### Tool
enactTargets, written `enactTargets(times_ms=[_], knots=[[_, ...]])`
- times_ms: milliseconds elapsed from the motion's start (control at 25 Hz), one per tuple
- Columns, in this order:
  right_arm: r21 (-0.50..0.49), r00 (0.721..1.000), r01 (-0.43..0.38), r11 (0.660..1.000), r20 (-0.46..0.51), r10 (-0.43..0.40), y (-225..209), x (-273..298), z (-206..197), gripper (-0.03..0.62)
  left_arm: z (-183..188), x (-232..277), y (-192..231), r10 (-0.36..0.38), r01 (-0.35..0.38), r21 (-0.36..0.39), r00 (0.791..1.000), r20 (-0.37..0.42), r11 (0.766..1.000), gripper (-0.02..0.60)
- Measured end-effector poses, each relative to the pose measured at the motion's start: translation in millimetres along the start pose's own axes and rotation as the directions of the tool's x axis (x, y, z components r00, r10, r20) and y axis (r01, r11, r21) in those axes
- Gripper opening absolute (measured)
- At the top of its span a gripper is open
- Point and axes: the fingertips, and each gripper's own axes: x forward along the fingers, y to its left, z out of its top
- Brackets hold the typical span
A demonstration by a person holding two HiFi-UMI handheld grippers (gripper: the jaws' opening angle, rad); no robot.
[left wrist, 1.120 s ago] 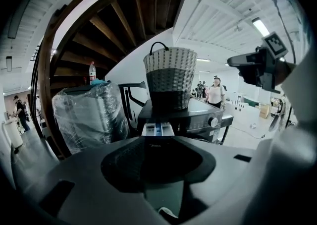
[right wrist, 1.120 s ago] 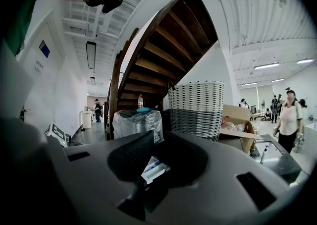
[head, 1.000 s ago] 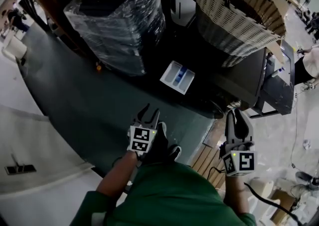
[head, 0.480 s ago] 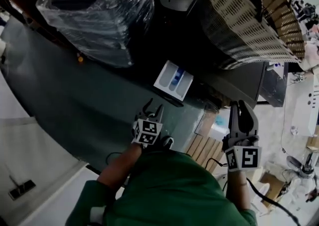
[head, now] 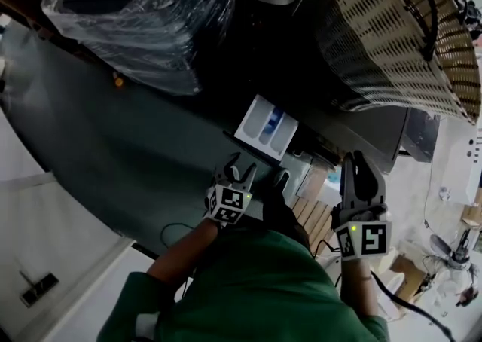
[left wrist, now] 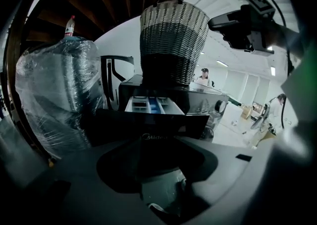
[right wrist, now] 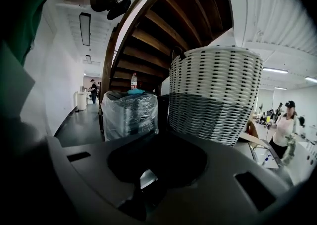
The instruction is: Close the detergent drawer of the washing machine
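Though unseen from right gripper view, detergent drawer point(head: 265, 126) open, head view

Detergent drawer point(head: 267, 128) stands open (apparently untouched).

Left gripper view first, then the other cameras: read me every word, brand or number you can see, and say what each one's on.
"Midea": on the dark front of the washing machine, just below the open detergent drawer.
Label on the bottle on top of the plastic-wrapped stack: too small to read.
Nothing else readable in any view.
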Motion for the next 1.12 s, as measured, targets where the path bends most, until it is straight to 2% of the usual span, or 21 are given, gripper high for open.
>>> enactTargets(times_ms=[400,720,1120], knots=[[0.015,0.985,-0.174,0.985,0.014,0.174,-26,37,-9,0.067,-1,12,-1,0.134,-0.135,-0.025,0.990,-0.035,0.990,0.195],[0.028,0.965,-0.262,0.965,0.002,0.262,-31,51,-12,0.064,0,15,-9,0.145,-0.145,0.011,0.988,-0.055,0.989,0.206],[-0.004,0.966,-0.259,0.966,-0.013,0.259,-28,49,-7,0.063,4,21,-16,0.120,-0.119,0.015,0.991,-0.054,0.993,0.209]])
